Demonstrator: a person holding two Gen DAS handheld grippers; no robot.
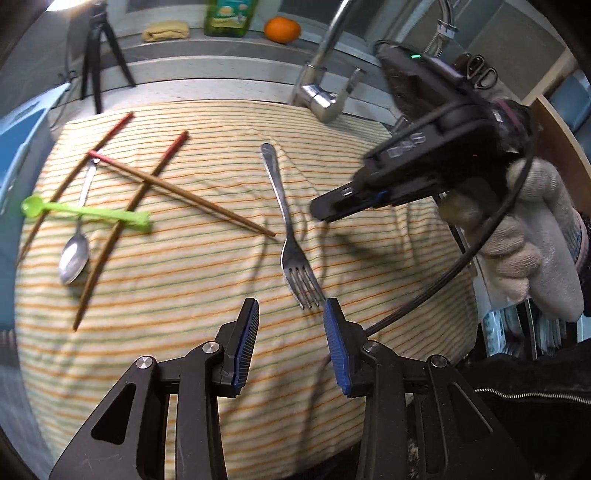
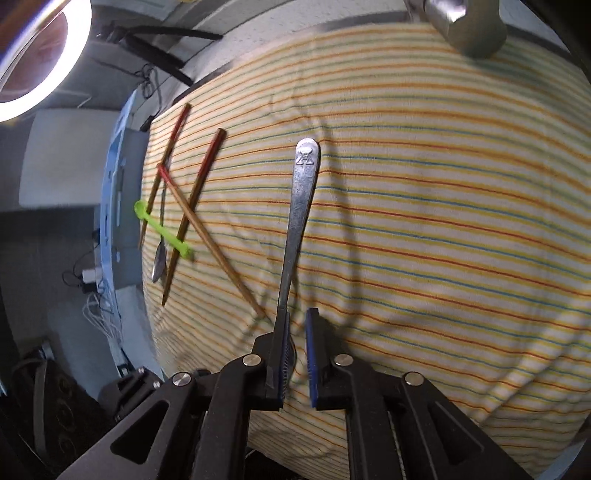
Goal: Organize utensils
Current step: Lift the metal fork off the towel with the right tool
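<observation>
A metal fork (image 1: 280, 192) lies on the striped cloth (image 1: 184, 295), tines toward me. My right gripper (image 1: 319, 212), held by a gloved hand (image 1: 528, 240), hovers just right of the fork's neck. In the right wrist view the fork (image 2: 303, 192) runs up from between the fingers of the right gripper (image 2: 298, 313). It lies against the left pad with a gap to the right pad, so the jaws stand slightly open. My left gripper (image 1: 291, 302) is open and holds nothing, its right fingertip beside the tines. Three chopsticks (image 1: 184, 192), a green spoon (image 1: 88, 214) and a metal spoon (image 1: 74, 258) lie crossed at the left.
A chrome faucet (image 1: 321, 99) stands at the cloth's far edge. Behind it are an orange (image 1: 282, 29), a green bottle (image 1: 229, 16), a folded yellow cloth (image 1: 166, 30) and a small tripod (image 1: 98, 55). A ring light (image 2: 44, 55) glows far left. A cable (image 1: 443, 280) hangs from the right gripper.
</observation>
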